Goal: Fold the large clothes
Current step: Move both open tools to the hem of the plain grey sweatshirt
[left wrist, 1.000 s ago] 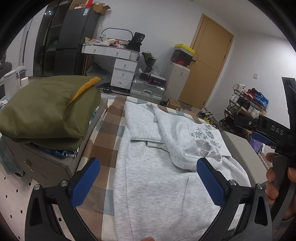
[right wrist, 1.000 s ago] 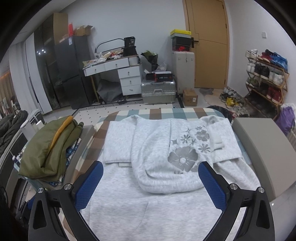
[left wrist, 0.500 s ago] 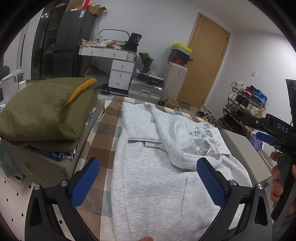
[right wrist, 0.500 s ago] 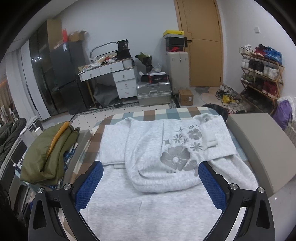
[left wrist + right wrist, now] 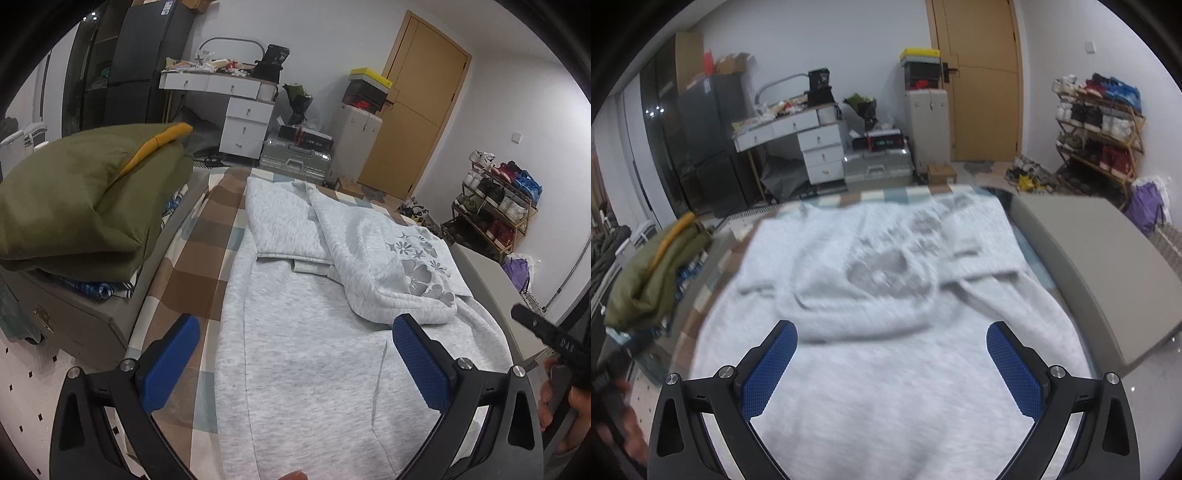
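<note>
A large light grey sweatshirt point(image 5: 314, 350) point(image 5: 886, 369) lies spread on a checked bed cover point(image 5: 207, 258). Its upper part, printed with grey flowers point(image 5: 421, 266) point(image 5: 879, 269), is folded over onto the body. My left gripper point(image 5: 295, 362) hovers open above the garment's near left part, nothing between its blue pads point(image 5: 170, 362). My right gripper point(image 5: 890, 369) is open too, low over the near middle of the sweatshirt; this view is blurred by motion. In the left wrist view the right gripper's black handle point(image 5: 546, 336) and a hand point(image 5: 576, 402) show at the far right.
A folded olive green jacket point(image 5: 85, 199) point(image 5: 653, 280) lies on a grey box left of the bed. A second grey box point(image 5: 1108, 266) flanks the right side. Beyond the bed stand a white drawer desk point(image 5: 236, 107), a silver case point(image 5: 295, 158), a shoe rack point(image 5: 1100, 136) and a door point(image 5: 982, 81).
Both grippers have dropped lower and closer to the sweatshirt, staying open. The right gripper is moving fast, so its view has blurred. The sweatshirt has not shifted.
</note>
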`<action>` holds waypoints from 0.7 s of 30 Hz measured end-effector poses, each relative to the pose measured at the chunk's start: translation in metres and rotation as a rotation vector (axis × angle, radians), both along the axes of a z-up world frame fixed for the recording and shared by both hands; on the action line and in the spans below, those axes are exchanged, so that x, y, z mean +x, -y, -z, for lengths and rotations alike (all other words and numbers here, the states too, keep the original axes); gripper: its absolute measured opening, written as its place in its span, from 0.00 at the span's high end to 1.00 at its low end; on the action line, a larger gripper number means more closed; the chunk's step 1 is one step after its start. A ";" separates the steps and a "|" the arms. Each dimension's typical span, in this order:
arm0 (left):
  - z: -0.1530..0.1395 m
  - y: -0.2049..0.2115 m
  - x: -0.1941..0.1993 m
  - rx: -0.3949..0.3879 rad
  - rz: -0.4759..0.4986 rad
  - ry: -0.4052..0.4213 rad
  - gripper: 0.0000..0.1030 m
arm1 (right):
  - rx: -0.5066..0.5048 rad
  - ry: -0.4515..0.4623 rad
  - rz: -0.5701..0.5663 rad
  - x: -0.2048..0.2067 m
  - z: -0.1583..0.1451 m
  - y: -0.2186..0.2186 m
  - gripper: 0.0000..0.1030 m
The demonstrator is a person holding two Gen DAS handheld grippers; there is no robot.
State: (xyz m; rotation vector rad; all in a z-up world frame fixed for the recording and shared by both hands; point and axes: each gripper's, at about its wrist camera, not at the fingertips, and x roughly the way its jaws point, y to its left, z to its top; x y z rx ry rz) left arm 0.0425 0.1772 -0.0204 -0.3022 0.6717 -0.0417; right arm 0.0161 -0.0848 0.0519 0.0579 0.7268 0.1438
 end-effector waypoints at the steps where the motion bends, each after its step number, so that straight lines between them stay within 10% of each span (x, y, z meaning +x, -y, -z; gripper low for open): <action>1: 0.004 -0.002 0.004 0.004 -0.009 -0.021 0.01 | -0.010 -0.021 0.011 -0.002 0.011 0.014 0.00; 21: 0.063 0.014 -0.007 0.079 -0.079 -0.216 0.02 | 0.217 -0.228 0.030 -0.013 0.099 0.188 0.00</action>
